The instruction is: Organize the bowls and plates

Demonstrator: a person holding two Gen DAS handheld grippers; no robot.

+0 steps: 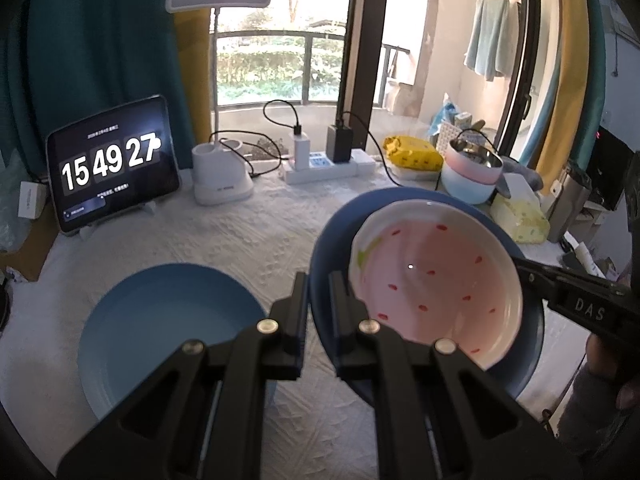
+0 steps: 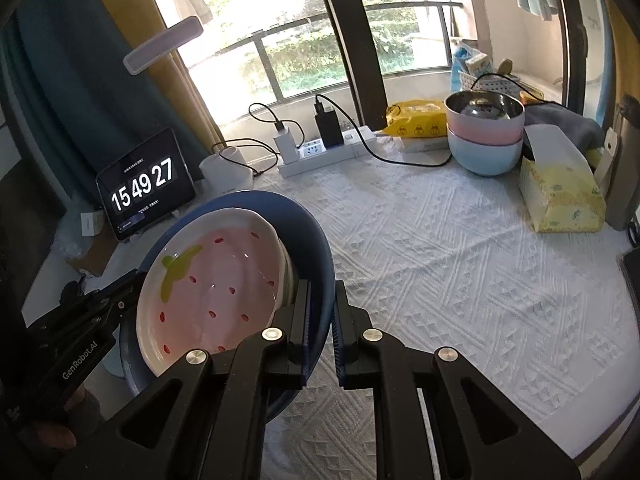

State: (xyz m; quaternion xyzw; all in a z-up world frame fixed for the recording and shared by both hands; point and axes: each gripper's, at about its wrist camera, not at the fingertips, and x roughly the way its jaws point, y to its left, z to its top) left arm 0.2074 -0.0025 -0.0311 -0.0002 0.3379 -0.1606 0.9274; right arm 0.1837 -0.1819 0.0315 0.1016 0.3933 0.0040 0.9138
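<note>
Both grippers' fingers (image 1: 298,300) pinch opposite rims of blue plate (image 2: 308,236).

We hold the left gripper (image 1: 319,280) angled downward, its jaws closed on the left rim of the blue plate (image 1: 332,236). Our right gripper (image 2: 321,292) also slants down, jaws clamped on the plate's right rim. A gloved hand (image 2: 60,420) grasps the left gripper's handle.
</note>
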